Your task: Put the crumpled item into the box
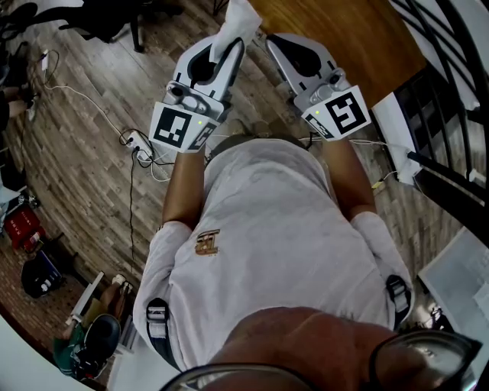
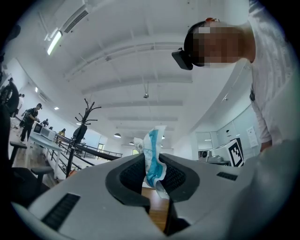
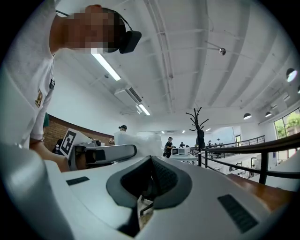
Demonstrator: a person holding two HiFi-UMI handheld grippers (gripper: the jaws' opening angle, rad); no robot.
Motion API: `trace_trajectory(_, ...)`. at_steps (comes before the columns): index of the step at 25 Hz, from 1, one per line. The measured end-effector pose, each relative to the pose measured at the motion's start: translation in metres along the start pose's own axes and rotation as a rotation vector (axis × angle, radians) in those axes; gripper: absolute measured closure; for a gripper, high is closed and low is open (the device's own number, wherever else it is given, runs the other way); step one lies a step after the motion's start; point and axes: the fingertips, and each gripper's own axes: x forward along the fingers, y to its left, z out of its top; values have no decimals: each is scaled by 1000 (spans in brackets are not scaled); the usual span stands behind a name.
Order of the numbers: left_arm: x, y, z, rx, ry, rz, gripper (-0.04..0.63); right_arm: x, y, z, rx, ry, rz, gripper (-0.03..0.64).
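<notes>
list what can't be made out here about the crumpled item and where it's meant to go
- Box: in no view; the head view is filled by the person's torso, and both gripper views look across the room.
- Crumpled item: lower part hidden between the pads of the left gripper; the head view's top edge cuts its tip.
- Wooden surface: cut off by the head view's top edge.
- Background people, right gripper view: too small.

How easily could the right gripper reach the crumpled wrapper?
Probably yes: the right gripper sits close beside the left gripper, nothing between them, and the wrapper sticks out past the left jaws. The right jaws are shut, though.
</notes>
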Motion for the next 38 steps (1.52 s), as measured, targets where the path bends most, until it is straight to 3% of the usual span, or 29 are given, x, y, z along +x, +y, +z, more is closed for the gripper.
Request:
trace_trajectory(13,-21,75,6,8,-18,-6,520,73,7,-9,-28,-5,-18,584)
trace_trajectory(38,-12,147,-1,10,-10,-4,520,133,-14,-26,-35,11,-25,584)
